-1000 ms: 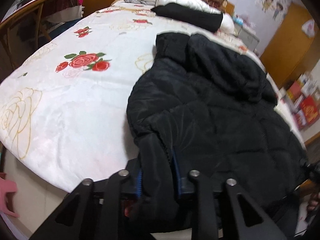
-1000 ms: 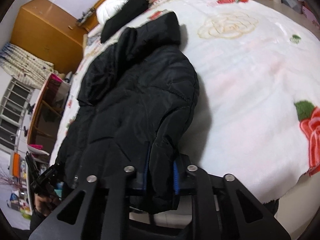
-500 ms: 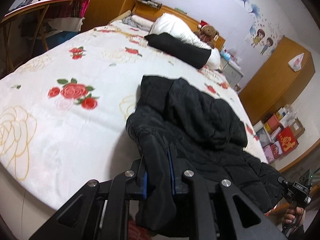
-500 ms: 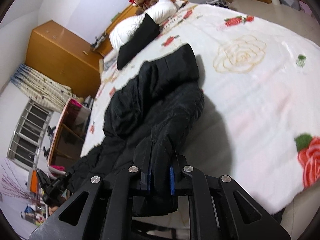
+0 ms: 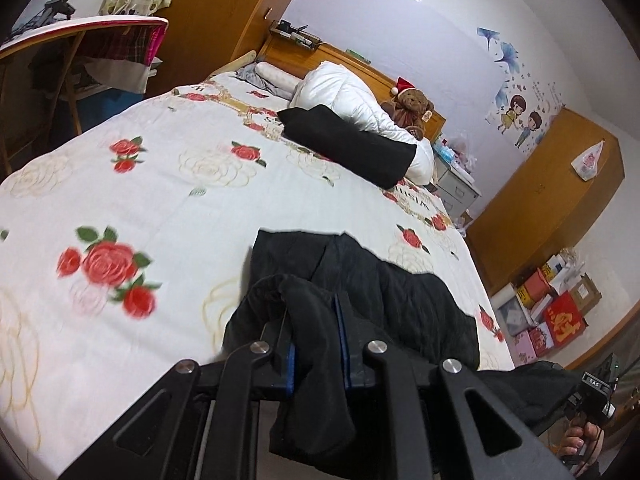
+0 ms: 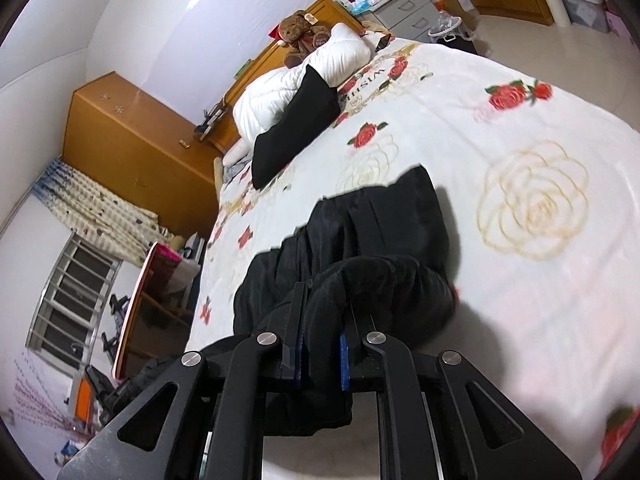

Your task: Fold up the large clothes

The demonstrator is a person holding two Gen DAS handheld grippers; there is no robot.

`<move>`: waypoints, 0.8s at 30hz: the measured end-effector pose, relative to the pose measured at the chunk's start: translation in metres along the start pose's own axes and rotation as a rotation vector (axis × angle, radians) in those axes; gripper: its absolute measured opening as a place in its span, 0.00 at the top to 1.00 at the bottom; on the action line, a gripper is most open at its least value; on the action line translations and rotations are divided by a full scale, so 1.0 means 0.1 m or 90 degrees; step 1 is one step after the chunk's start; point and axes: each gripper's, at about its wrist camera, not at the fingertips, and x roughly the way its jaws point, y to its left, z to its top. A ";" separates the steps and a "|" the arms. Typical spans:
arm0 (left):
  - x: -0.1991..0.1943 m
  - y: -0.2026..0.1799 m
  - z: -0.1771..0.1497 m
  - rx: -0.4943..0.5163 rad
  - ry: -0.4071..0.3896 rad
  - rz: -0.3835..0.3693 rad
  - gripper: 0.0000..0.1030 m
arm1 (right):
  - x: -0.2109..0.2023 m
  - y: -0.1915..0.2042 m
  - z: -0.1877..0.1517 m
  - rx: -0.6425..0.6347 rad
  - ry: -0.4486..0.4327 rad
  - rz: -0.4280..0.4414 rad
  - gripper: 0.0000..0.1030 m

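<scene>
While both our grippers pinch the near hem, the black padded jacket (image 5: 360, 292) runs lengthwise straight ahead of them toward the headboard.

On the rose-printed bedspread (image 5: 168, 200) the jacket's far end lies flat ahead of the fingers, and its near edge is lifted off the bed and bunched. We judge the coming fold must travel forward along that long axis, both arms equally near. Our left gripper (image 5: 316, 340) is clamped on a thick roll of the hem, cloth hanging below its fingertips; our right gripper (image 6: 318, 344) is likewise closed on the opposite corner, the jacket (image 6: 360, 240) stretching away beyond it.
</scene>
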 end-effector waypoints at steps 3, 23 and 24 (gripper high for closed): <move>0.31 -0.05 0.21 0.001 0.005 0.004 0.84 | 0.25 0.02 0.23 0.005 0.001 -0.017 0.88; 2.13 0.11 0.69 -0.026 0.139 0.016 0.68 | 1.59 -0.49 0.93 0.117 0.080 -0.037 0.44; 2.08 0.12 0.72 -0.033 0.136 0.003 0.65 | 1.53 -0.45 0.96 0.113 0.066 -0.023 0.28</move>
